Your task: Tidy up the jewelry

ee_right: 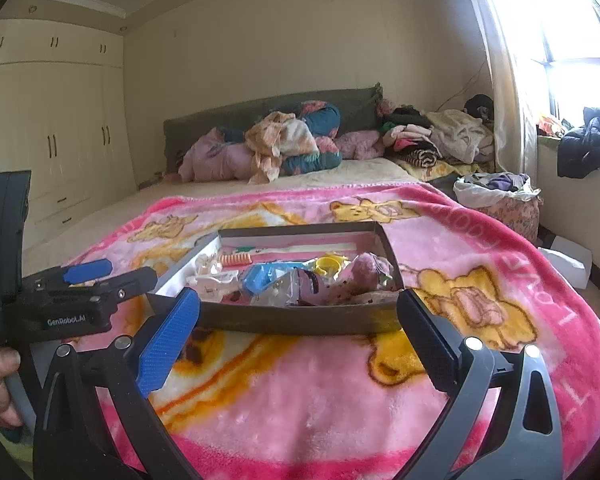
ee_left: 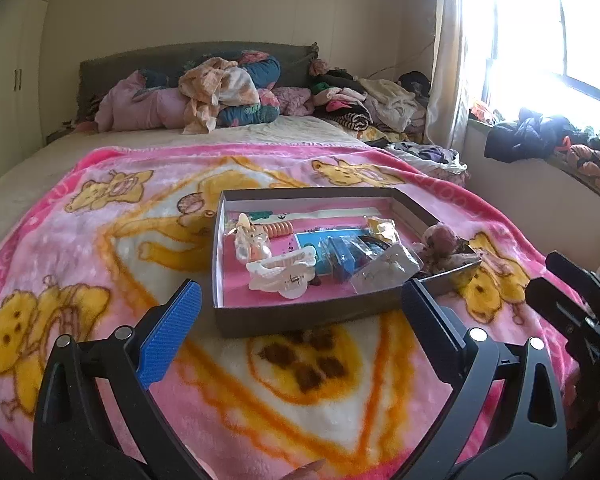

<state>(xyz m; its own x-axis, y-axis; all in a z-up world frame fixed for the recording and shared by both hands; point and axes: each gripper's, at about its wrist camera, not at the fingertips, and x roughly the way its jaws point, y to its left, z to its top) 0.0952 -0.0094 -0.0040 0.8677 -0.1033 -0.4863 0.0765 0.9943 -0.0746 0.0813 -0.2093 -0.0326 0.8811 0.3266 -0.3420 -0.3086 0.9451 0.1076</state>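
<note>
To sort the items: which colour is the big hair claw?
White hair claw, clearest in left wrist view.

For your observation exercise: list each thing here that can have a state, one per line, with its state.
Left gripper: open, empty.
Right gripper: open, empty.
Box: lidless, holding accessories.
White hair claw: lying in box.
Wardrobe doors: closed.
Blanket: spread flat under box.

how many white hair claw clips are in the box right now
1. The white claw clip lies in the box near its front wall, left of the small plastic bags. Another could be hidden under the bags.
</note>
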